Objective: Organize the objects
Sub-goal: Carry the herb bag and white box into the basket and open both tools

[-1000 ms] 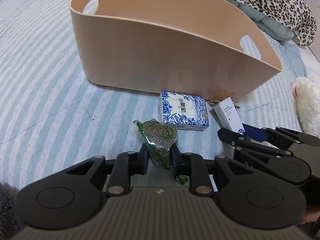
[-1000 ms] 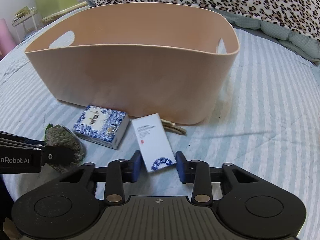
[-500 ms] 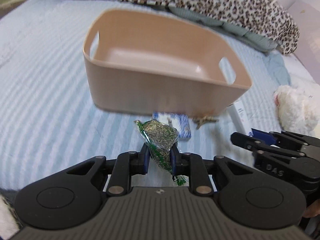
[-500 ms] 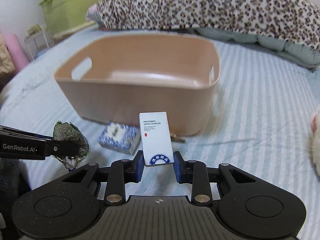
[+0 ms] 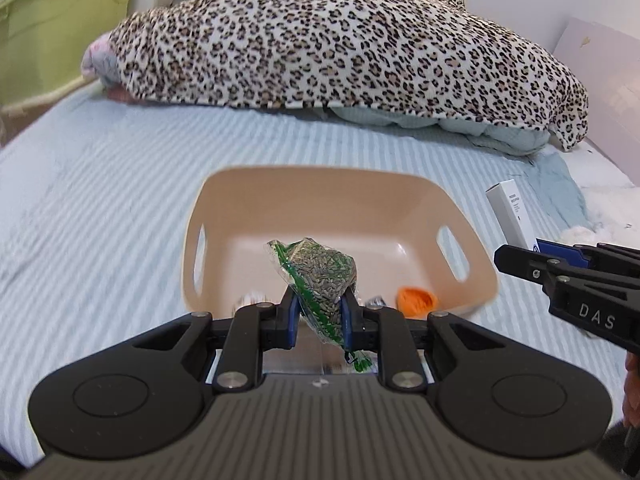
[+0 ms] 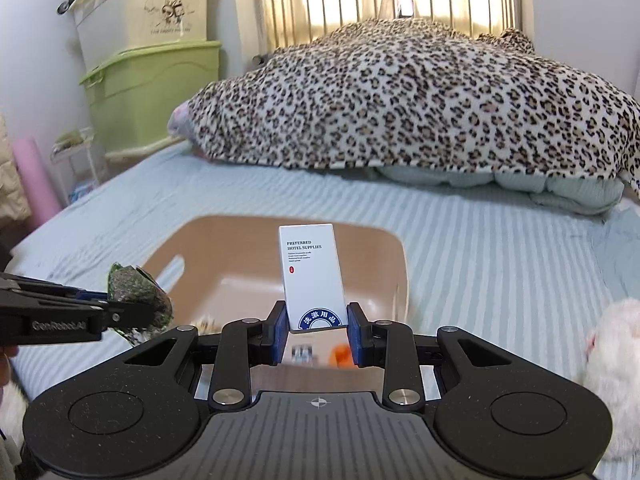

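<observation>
My left gripper [image 5: 318,314] is shut on a clear bag of grey-green seeds [image 5: 324,276] and holds it above the near side of the beige basket [image 5: 240,192]. My right gripper [image 6: 316,330] is shut on a white hotel supplies box [image 6: 312,272], held upright over the basket [image 6: 384,240]. The box also shows at the right of the left wrist view [image 5: 510,216], and the seed bag at the left of the right wrist view [image 6: 138,292]. An orange object [image 5: 416,300] lies in the basket's near right corner.
The basket stands on a blue-striped bed sheet [image 5: 100,200]. A leopard-print blanket [image 5: 340,40] is piled at the far end. A white plush toy [image 6: 616,364] lies to the right. Green and cream storage bins [image 6: 152,88] stand beside the bed at left.
Both grippers rose from the sheet with the seed bag and the box and now hang over the basket. The blue-patterned box on the sheet is out of view.
</observation>
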